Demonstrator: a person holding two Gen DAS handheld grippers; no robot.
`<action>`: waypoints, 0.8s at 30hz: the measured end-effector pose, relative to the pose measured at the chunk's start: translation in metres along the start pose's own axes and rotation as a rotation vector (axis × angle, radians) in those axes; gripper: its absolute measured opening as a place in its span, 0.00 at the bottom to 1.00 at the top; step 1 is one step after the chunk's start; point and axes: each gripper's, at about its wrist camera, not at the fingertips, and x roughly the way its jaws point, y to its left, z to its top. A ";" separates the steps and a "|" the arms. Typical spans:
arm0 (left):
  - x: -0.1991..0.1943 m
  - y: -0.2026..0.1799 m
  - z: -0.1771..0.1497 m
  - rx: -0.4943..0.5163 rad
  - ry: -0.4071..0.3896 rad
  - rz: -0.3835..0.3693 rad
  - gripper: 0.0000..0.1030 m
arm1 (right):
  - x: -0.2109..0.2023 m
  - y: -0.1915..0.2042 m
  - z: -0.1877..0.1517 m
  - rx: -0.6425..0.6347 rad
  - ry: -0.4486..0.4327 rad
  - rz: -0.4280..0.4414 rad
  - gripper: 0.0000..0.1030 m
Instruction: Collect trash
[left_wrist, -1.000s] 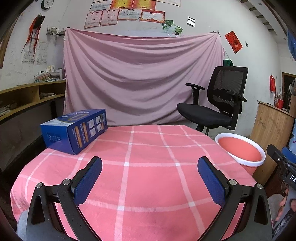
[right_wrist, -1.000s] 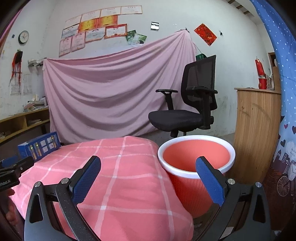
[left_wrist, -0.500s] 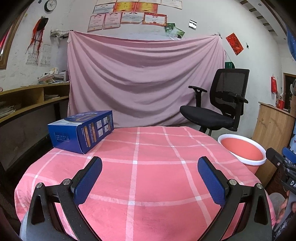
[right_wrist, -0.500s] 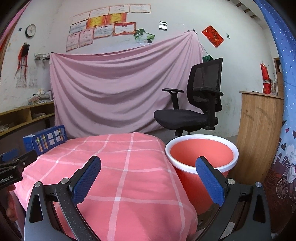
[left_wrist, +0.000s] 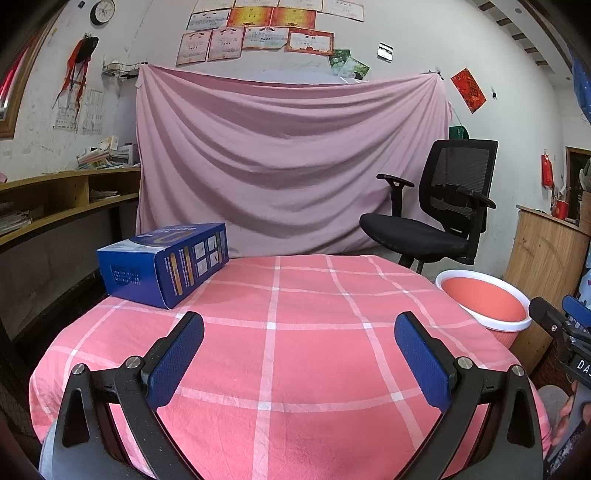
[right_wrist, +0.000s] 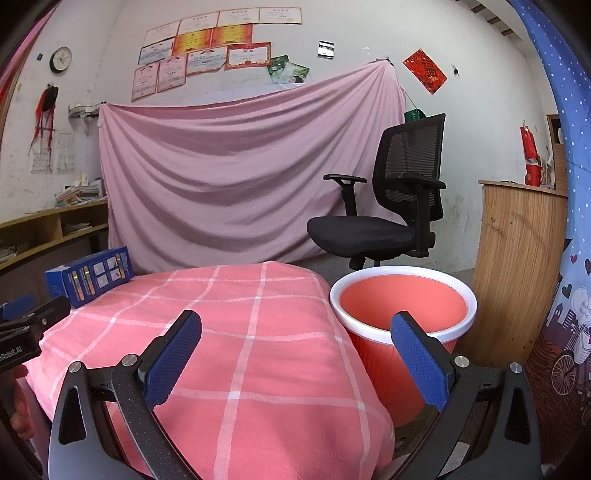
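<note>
A blue cardboard box (left_wrist: 166, 262) lies at the far left of the table under a pink checked cloth (left_wrist: 295, 332). It also shows in the right wrist view (right_wrist: 90, 277). A red bin with a white rim (right_wrist: 402, 306) stands on the floor right of the table, also in the left wrist view (left_wrist: 484, 299). My left gripper (left_wrist: 299, 339) is open and empty above the near part of the table. My right gripper (right_wrist: 295, 339) is open and empty near the table's right edge, by the bin.
A black office chair (left_wrist: 439, 214) stands behind the table at the right. A pink sheet (left_wrist: 288, 162) hangs on the back wall. A wooden cabinet (right_wrist: 517, 266) stands right of the bin. Wooden shelves (left_wrist: 55, 199) run along the left wall.
Both grippers have pulled back and tilted up a little, so the box and bin sit lower and farther in view. Both stay open and empty.
</note>
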 end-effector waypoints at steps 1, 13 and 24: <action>0.000 0.000 0.000 0.001 0.000 0.000 0.98 | 0.000 0.000 0.000 0.001 0.000 -0.001 1.00; -0.002 -0.003 -0.001 0.007 -0.001 -0.003 0.98 | 0.001 0.000 -0.001 0.002 0.000 -0.001 1.00; -0.002 -0.003 -0.001 0.008 -0.001 -0.003 0.98 | 0.001 0.000 -0.001 0.002 0.001 -0.001 1.00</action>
